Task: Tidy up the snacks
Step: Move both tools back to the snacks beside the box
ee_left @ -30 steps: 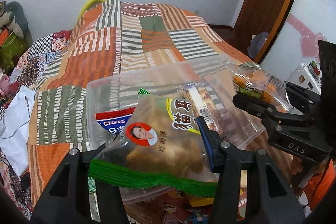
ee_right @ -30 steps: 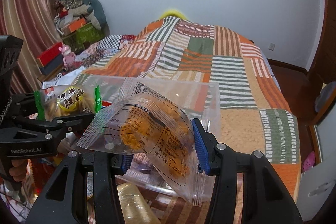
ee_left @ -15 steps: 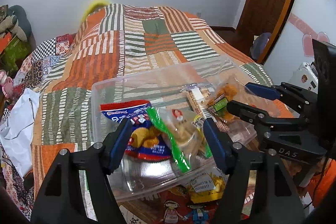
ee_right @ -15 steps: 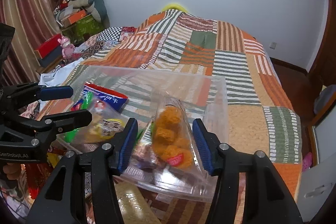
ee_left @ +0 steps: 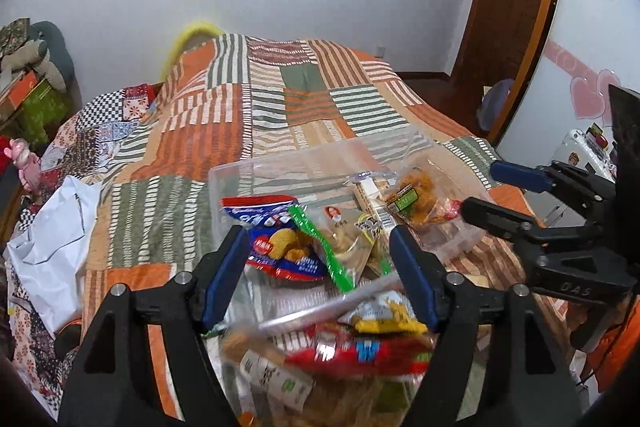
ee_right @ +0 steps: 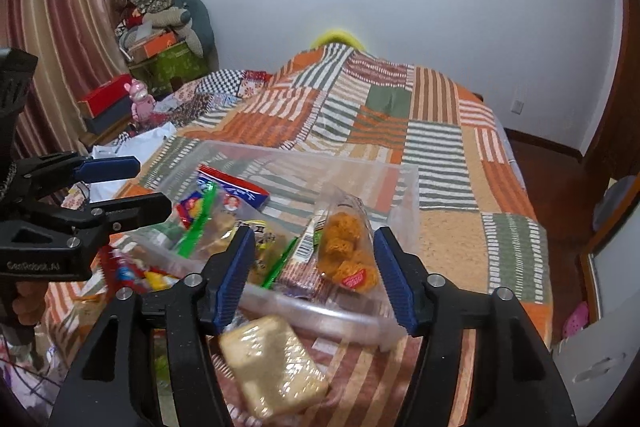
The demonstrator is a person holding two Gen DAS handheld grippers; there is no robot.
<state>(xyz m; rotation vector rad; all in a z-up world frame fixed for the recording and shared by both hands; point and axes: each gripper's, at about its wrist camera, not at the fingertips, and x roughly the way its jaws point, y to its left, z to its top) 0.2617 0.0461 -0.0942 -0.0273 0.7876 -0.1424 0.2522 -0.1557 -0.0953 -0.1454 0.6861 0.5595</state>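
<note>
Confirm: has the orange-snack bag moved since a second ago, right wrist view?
Yes. The orange-snack bag has dropped out of the right gripper, whose jaws have just been opening, and lies inside the clear bin.

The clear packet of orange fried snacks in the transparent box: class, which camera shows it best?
The right wrist view: the clear packet of orange fried snacks lies close and central between open fingers. The left wrist view shows it smaller, at the far right of the transparent box.
</note>
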